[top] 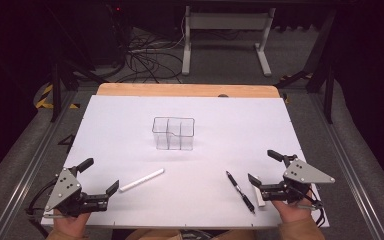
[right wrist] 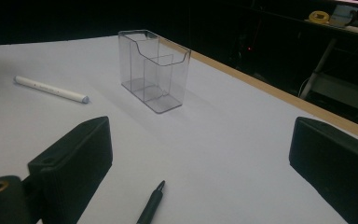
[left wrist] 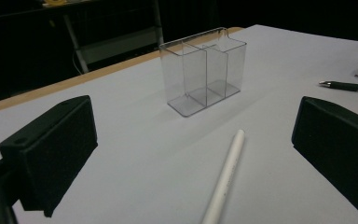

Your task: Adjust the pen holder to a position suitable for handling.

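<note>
A clear plastic organiser (top: 173,133) with several compartments stands upright mid-table, empty; it also appears as the organiser (left wrist: 205,70) and the organiser (right wrist: 154,70) in the gripper views. A white pen (top: 141,180) lies at the front left, one end close to my left gripper (top: 100,176), whose jaws stand open and empty. Through that gripper (left wrist: 193,154) the white pen (left wrist: 226,177) runs forward on the sheet. A black pen (top: 240,192) lies at the front right, beside my open, empty right gripper (top: 264,167). Its tip, the black pen (right wrist: 151,205), shows low between the jaws of the right gripper (right wrist: 200,163).
A white sheet (top: 130,120) covers the wooden table, whose far edge (top: 180,90) is bare. A small white stick-like object (top: 258,196) lies by my right hand. Beyond the table are cables and a white stand (top: 225,30) on the floor.
</note>
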### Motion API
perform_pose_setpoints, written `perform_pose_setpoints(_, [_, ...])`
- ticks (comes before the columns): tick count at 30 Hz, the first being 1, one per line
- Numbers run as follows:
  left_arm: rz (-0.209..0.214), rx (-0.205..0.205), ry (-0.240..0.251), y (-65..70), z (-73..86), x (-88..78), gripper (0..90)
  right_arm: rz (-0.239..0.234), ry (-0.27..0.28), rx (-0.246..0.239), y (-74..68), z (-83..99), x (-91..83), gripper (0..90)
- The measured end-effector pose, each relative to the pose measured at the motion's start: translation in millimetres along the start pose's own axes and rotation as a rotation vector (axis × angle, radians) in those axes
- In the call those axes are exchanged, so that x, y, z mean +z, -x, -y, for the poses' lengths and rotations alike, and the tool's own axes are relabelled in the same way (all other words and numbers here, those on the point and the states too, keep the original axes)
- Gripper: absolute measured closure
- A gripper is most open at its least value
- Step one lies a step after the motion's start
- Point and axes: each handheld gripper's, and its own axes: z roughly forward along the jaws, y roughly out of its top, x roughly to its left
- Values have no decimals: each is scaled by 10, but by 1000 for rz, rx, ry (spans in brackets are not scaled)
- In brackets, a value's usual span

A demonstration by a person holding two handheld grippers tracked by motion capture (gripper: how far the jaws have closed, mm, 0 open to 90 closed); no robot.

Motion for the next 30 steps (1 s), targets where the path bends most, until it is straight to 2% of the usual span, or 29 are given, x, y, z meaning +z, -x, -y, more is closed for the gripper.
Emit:
perform_pose_setpoints(9, [6, -4, 2, 11, -7, 4, 6, 1, 4, -1, 0, 0, -11, 63])
perform_pose_setpoints(15, [14, 24, 10, 17, -26, 3, 2, -3, 4, -6, 1, 0, -3, 64])
perform_pose_setpoints(20, [50, 0, 13, 13, -44, 2, 3, -19, 3, -1, -5, 0, 4, 81])
perform_pose_setpoints(22, [58, 10, 6, -13, -61, -1, 5, -23, 5, -1, -8, -1, 3, 87])
perform_pose_setpoints(29, [93, -15, -6, -21, -113, 9, 27, -23, 4, -1, -6, 3, 1, 96])
perform_pose_setpoints(30, [90, -3, -7, -22, -123, 14, 30, -24, 4, -1, -7, 3, 2, 97])
